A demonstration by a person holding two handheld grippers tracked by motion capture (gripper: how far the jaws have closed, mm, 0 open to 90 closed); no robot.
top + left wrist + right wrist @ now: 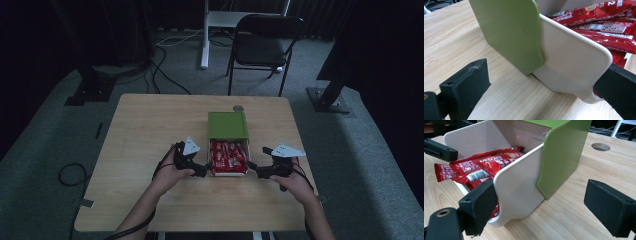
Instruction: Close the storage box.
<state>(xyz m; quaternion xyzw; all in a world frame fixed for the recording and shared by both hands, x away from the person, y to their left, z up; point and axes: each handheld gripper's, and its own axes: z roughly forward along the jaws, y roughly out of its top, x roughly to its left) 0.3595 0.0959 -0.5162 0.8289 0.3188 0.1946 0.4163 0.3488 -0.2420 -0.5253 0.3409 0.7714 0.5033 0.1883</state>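
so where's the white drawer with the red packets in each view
High view: white drawer at table centre, pulled out toward the person from the green sleeve.
Left gripper view: its side wall centre-right.
Right gripper view: its side wall centre-left.
Shared landmark: the green sleeve.

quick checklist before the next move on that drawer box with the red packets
1. Both grippers at the drawer's front corners: left gripper and right gripper flank the white drawer. Ok.
2. Jaws open wide enough: in each gripper view a drawer side wall stands between the jaws, gap to spare. Ok.
3. Firm grip on the drawer: jaws not closed. Not ok.
4. Red packets inside the walls: one end pokes past the front edge. Not ok.
5. Drawer seated in the green sleeve: partly pulled out, looks aligned. Ok.
6. Sleeve held steady: cannot tell.
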